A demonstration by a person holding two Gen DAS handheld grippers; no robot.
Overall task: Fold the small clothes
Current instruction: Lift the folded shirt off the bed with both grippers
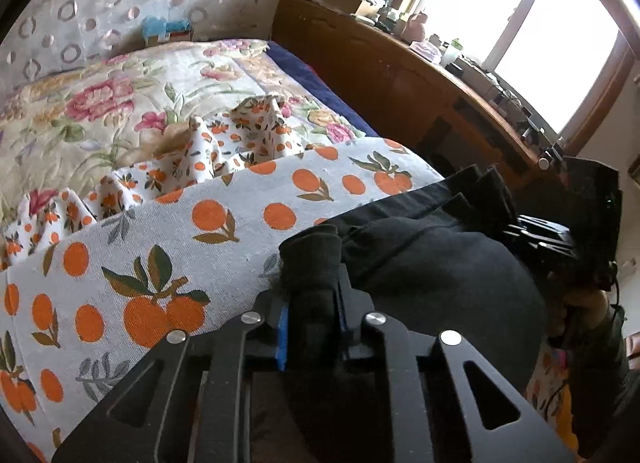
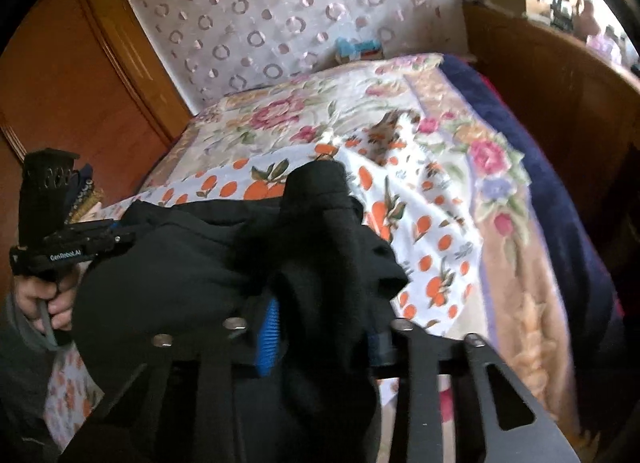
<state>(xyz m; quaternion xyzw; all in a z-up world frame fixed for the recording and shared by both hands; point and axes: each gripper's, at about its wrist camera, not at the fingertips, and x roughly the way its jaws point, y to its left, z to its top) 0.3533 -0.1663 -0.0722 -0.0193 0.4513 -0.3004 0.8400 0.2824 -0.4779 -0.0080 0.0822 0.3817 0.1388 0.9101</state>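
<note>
Left wrist view: left claw (image 1: 311, 303) clamped on a bunched corner of the black garment (image 1: 432, 263), which spreads rightward from it over the orange-print sheet (image 1: 168, 247) to the right claw (image 1: 540, 239), long axis running claw to claw.

Right wrist view: right claw (image 2: 320, 319) pinches another bunch of the garment (image 2: 168, 263); it stretches left toward the left claw (image 2: 100, 237), held in the person's hand (image 2: 44, 299). Both are equally near.

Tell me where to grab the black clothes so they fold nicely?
Grab the black garment by its edge, one bunched end per gripper, coming in from the near side, over the orange-print cloth. It is soft and hangs between them, so holding two ends probably keeps it spread. The left gripper and right gripper each already pinch a thick fold of it.
</note>
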